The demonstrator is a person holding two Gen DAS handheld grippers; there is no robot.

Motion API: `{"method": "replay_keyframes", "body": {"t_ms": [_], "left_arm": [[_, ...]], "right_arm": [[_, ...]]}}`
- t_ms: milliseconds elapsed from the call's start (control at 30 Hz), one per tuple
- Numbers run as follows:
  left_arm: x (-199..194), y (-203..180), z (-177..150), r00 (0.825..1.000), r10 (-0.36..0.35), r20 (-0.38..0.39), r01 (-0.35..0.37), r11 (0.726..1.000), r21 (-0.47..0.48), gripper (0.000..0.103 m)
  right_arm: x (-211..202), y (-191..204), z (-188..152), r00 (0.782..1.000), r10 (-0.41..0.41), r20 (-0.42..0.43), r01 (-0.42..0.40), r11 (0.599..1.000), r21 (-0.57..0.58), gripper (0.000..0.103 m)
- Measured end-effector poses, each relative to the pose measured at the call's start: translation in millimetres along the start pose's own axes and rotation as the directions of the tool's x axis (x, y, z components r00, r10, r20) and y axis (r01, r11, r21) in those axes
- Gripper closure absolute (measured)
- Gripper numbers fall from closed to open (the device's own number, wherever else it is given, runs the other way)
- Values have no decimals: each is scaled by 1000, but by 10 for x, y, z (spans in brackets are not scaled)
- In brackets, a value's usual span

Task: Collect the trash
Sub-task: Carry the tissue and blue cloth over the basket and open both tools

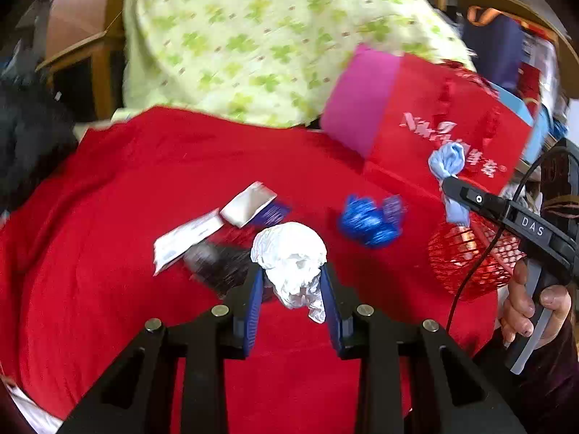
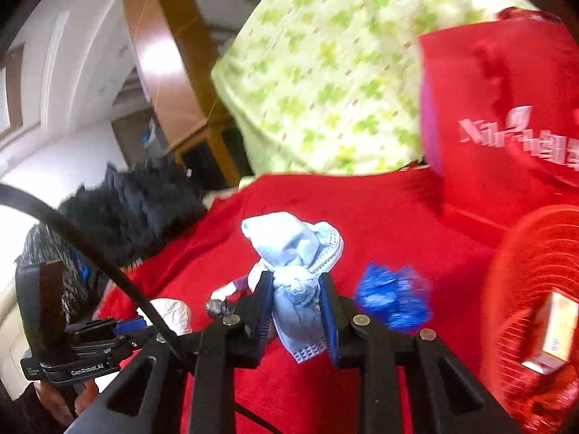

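My left gripper [image 1: 291, 289] is shut on a crumpled white paper wad [image 1: 289, 249], lifted above the red cloth [image 1: 108, 271]. My right gripper [image 2: 296, 307] is shut on a crumpled light-blue face mask [image 2: 293, 249]; in the left wrist view that face mask [image 1: 447, 162] hangs from the right gripper's tip at the right. On the cloth lie a crumpled blue foil wrapper [image 1: 371, 217], white packets [image 1: 249, 202] and a dark wrapper [image 1: 220, 264]. A red mesh basket [image 1: 463, 256] stands at the right; in the right wrist view the basket [image 2: 535, 289] holds a small box [image 2: 553, 336].
A red paper bag [image 1: 445, 123] with white lettering stands behind the basket. A green-patterned cloth [image 1: 253, 36] covers something at the back. A black fuzzy item [image 2: 134, 202] lies at the cloth's left edge. A person's hand [image 1: 532, 307] holds the right gripper's handle.
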State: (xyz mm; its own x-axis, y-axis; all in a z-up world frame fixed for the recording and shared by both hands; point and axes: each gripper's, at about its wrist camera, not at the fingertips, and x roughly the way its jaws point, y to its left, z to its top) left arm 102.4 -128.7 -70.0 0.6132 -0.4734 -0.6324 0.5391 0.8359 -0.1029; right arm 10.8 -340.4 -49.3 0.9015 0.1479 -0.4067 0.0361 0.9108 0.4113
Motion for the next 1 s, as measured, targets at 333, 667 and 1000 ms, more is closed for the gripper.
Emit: {"method": "replay_keyframes", "body": {"t_ms": [333, 667, 1000], "left_arm": [[37, -827, 371, 997, 9, 72, -18, 991, 134, 70], [260, -1603, 583, 994, -57, 91, 32, 966, 255, 70], [441, -2097, 679, 981, -181, 67, 155, 947, 283, 69]], "right_arm": [[-803, -593, 70, 982, -132, 134, 121, 989, 90, 76], [-1133, -1015, 56, 959, -215, 182, 181, 966, 187, 76], [-1348, -1387, -27, 942, -277, 190, 223, 938, 266, 76]]}}
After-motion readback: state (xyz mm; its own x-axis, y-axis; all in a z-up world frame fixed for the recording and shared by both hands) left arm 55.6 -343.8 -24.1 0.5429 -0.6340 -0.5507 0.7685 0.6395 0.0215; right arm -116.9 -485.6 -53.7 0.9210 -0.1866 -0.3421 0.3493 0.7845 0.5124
